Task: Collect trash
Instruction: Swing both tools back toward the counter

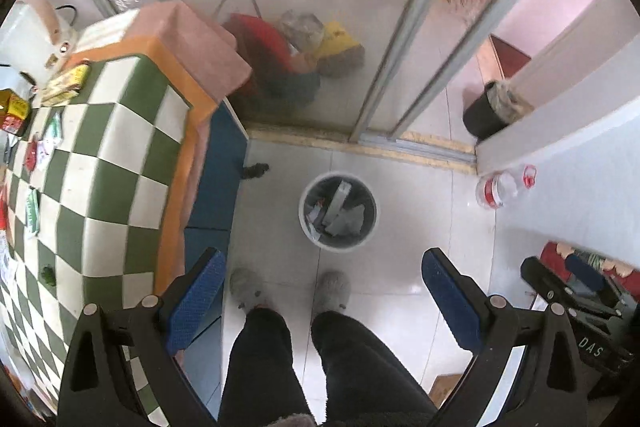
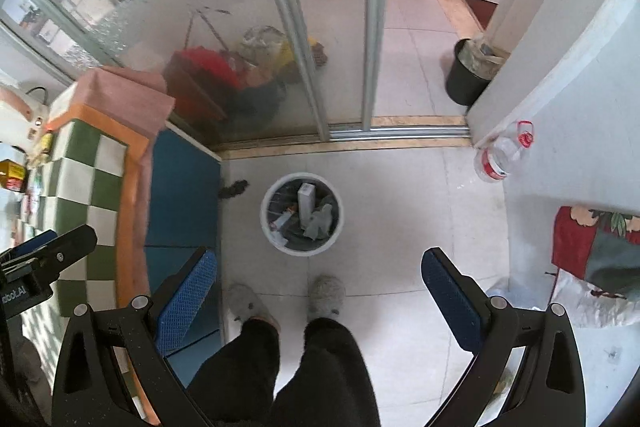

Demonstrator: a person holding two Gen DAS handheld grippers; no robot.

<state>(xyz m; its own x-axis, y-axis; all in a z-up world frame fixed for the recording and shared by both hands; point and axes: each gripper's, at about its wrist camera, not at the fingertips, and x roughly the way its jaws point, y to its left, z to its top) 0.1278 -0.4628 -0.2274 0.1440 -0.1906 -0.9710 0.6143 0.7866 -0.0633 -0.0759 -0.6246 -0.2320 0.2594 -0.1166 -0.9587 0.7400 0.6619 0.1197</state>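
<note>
Left gripper (image 1: 322, 281): jaws spread wide with nothing between them; matte black plastic arms, flat rectangular pads in blue with a fine knurled grid
Right gripper (image 2: 320, 281): likewise wide apart and empty; same black frame, blue textured pads, the right pad darker in shade
Waste bin (image 1: 338, 211): round, pale grey plastic rim over a dark liner, standing upright on the floor ahead of the person's feet, mouth facing straight up toward both cameras
Bin contents (image 2: 307, 202): a white rectangular carton standing on end with its long axis running toward the sliding door, crumpled grey paper beside it, small wrappers at the left inside wall
Table (image 1: 100, 163): left of the bin; green and white checked cloth with an orange border, pink fabric draped over the far corner, blue panels below
Trash on table (image 1: 42, 147): flat, small wrappers and packets scattered across the checks, red, white and green print; details too small to read
Floor (image 2: 400, 227): glossy pale tiles with thin grout lines
Slippers (image 1: 246, 287): grey, fuzzy, rounded toes pointing at the bin, black trouser legs above
Bottle (image 2: 502, 155): clear plastic, red label and red ring handle, leaning against the white wall to the right, neck pointing up and right
Sliding door (image 2: 304, 27): frosted glass in pale metal frames, blurred shapes behind
</note>
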